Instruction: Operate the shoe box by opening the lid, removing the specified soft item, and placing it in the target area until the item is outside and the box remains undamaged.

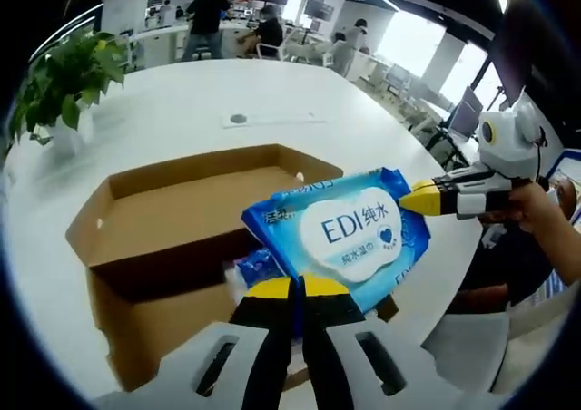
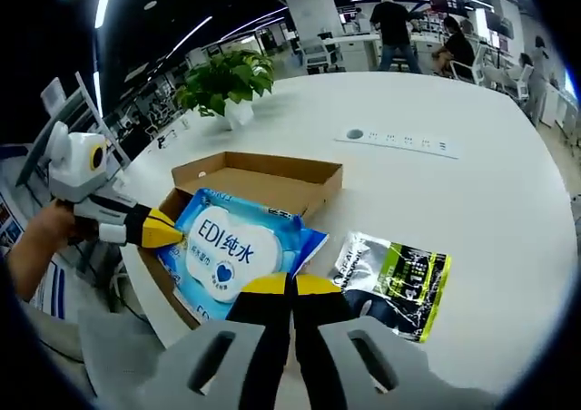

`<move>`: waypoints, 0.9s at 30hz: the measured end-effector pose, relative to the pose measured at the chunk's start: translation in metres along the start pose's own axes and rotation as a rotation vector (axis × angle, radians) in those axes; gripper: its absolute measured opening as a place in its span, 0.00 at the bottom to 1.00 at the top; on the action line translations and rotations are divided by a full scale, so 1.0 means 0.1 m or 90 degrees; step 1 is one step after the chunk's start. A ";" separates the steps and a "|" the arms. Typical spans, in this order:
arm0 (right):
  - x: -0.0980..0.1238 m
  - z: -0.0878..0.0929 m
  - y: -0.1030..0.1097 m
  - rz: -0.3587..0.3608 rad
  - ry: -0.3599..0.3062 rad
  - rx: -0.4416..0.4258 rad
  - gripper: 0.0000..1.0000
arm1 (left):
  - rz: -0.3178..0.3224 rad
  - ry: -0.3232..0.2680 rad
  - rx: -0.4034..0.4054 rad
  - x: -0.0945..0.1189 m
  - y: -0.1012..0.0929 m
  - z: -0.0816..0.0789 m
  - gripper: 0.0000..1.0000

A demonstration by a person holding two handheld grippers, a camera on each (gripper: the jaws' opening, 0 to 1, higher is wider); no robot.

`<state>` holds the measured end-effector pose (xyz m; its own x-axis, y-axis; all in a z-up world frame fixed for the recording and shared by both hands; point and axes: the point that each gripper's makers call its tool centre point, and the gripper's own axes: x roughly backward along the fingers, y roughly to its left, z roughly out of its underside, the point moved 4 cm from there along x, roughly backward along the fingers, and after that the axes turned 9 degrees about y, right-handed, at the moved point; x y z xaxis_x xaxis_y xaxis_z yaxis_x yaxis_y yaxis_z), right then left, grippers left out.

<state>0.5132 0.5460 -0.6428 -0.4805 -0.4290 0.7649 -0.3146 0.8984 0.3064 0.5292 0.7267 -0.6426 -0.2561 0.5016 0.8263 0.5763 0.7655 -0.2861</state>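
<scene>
Wipes pack between both closed fingers, over half-hidden shoe box.

The blue wet-wipes pack carries a white label panel printed "EDI" in blue capitals, followed by the Chinese characters "纯水". A small dark-blue heart symbol sits at the right end of that panel in the left gripper view, with a smaller line of characters beneath it, apparently "纯水湿巾", though the print is too small to confirm. Further small characters run along the pack's upper edge and cannot be read. In the right gripper view the same pack again shows "EDI 纯水" above the heart symbol. The black and lime-green packet lying on the table to the right of the pack bears white print that is not legible.
</scene>
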 end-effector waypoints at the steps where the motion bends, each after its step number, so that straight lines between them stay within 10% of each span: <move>1: 0.01 0.00 -0.02 0.001 0.000 -0.002 0.00 | 0.002 0.000 0.000 -0.01 -0.02 -0.01 0.00; 27: 0.39 0.14 -0.68 0.044 -0.004 -0.030 0.00 | 0.036 0.003 -0.039 -0.35 -0.66 -0.31 0.00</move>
<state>0.5046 0.4670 -0.6416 -0.5046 -0.3664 0.7817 -0.2422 0.9292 0.2792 0.5244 0.6459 -0.6378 -0.2188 0.5414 0.8118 0.6363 0.7099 -0.3020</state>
